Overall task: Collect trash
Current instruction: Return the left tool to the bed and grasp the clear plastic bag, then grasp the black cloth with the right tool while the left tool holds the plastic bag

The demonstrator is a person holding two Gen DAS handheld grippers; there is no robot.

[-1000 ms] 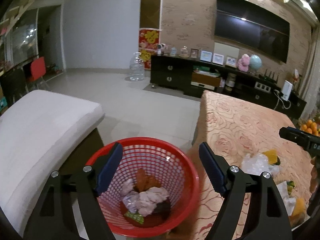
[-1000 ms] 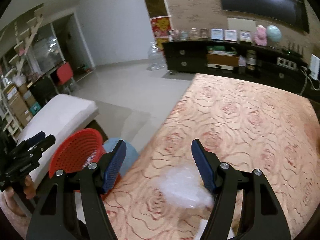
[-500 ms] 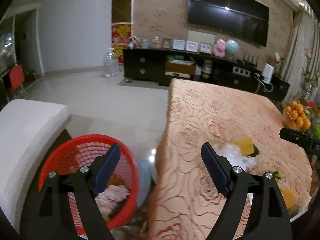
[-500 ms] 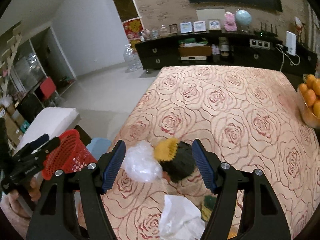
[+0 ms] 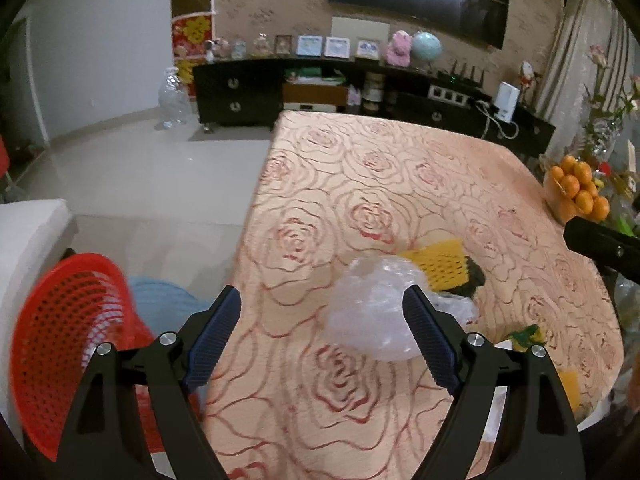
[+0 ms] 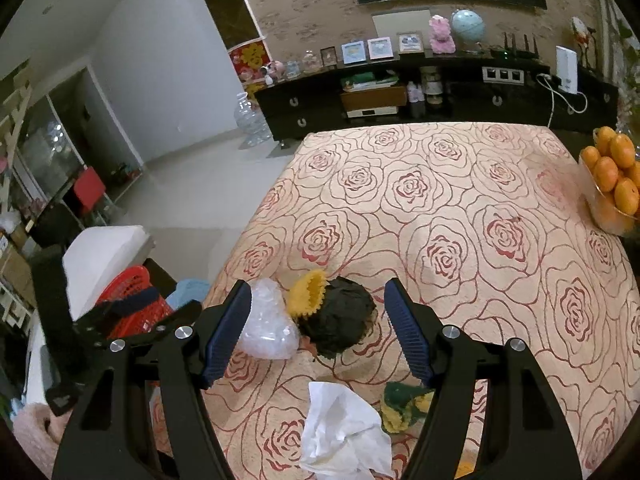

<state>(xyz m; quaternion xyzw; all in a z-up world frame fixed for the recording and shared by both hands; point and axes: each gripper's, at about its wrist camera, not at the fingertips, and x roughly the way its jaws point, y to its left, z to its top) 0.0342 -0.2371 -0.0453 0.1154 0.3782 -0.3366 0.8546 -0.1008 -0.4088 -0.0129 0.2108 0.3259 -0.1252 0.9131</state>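
Note:
A crumpled clear plastic bag [image 5: 372, 312] [image 6: 268, 320] lies near the table's left edge. A yellow foam net [image 5: 440, 264] [image 6: 308, 294] and a dark wrapper [image 6: 340, 320] lie beside it. A white tissue [image 6: 344, 432] and a green-yellow wrapper [image 6: 404, 404] lie nearer me. The red basket [image 5: 60, 344] [image 6: 132, 304] stands on the floor to the left. My left gripper [image 5: 322, 340] is open and empty above the table, the bag by its right finger. My right gripper [image 6: 318, 332] is open and empty over the trash.
The table wears a rose-patterned cloth [image 6: 460, 208]. A bowl of oranges [image 6: 612, 184] sits at its right edge. A white cushioned seat [image 5: 24, 236] and a light blue thing [image 5: 160, 300] are beside the basket. A dark TV cabinet [image 6: 400, 96] lines the far wall.
My left gripper swung right from over the basket to over the table. My right gripper pulled back and turned right, so the trash pile shows between its fingers. Both stayed open.

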